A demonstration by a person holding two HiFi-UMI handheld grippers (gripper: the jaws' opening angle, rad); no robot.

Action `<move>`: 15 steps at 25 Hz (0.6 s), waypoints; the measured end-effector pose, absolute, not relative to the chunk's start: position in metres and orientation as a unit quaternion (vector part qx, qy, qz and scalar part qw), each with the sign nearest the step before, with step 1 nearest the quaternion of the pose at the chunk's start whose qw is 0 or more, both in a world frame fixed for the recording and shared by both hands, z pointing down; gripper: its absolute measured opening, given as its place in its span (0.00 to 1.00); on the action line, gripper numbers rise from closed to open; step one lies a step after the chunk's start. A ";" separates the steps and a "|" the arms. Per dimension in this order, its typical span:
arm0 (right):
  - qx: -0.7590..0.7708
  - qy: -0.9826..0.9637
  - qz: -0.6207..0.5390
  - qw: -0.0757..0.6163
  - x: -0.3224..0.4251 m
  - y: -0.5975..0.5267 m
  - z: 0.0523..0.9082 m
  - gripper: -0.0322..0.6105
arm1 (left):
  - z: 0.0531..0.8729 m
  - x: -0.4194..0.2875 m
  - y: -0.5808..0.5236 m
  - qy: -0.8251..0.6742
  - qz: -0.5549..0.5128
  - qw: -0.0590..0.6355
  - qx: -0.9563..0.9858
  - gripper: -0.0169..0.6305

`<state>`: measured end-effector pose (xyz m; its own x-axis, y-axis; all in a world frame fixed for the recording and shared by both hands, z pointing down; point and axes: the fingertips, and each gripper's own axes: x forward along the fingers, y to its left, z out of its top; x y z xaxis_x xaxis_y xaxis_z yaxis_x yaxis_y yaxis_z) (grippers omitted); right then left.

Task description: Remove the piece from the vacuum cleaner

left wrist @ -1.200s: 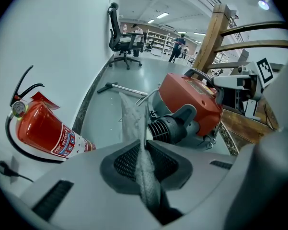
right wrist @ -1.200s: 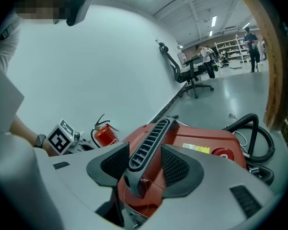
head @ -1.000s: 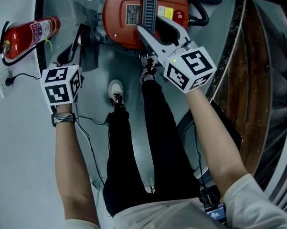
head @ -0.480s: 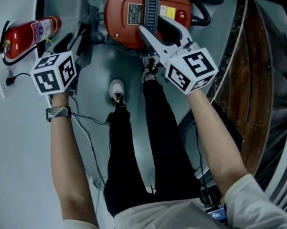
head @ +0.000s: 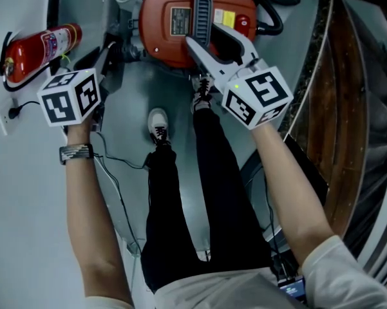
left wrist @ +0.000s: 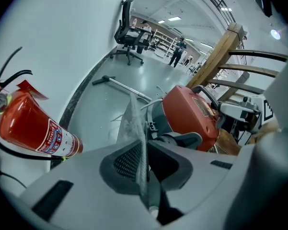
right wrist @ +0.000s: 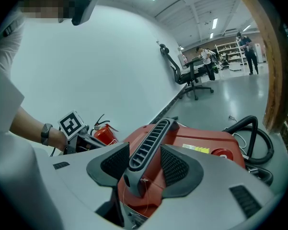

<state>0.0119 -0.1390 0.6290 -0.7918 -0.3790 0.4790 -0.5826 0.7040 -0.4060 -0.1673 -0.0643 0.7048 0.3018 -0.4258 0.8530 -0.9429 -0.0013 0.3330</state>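
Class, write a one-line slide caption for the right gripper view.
Right gripper, jaws around the grey ribbed handle of a red vacuum cleaner.

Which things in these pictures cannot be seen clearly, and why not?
Label print on the red vacuum cleaner: too small, head view.
Black hose: cut off by the head view's top edge.
Pale thin sheet: lower end hidden between the left gripper's closing jaws, left gripper view.
Distant people: too small, both gripper views.

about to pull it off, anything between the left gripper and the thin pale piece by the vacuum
Nothing visible: the thin pale piece sits between the left gripper's closing jaws. The right gripper is shut on the vacuum's handle.
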 end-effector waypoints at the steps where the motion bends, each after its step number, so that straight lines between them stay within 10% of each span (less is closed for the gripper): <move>1: 0.266 -0.905 0.278 0.183 0.012 -0.139 0.629 0.37 | 0.705 -0.167 -0.064 -0.526 0.269 0.477 0.651 0.09; 15: 0.266 -0.904 0.280 0.184 0.012 -0.139 0.629 0.37 | 0.704 -0.171 -0.065 -0.512 0.270 0.465 0.670 0.07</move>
<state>0.0124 -0.1393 0.6292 -0.7905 -0.3780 0.4819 -0.5843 0.7011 -0.4086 -0.1713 -0.0653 0.7038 0.3299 -0.4351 0.8378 -0.9370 -0.0432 0.3465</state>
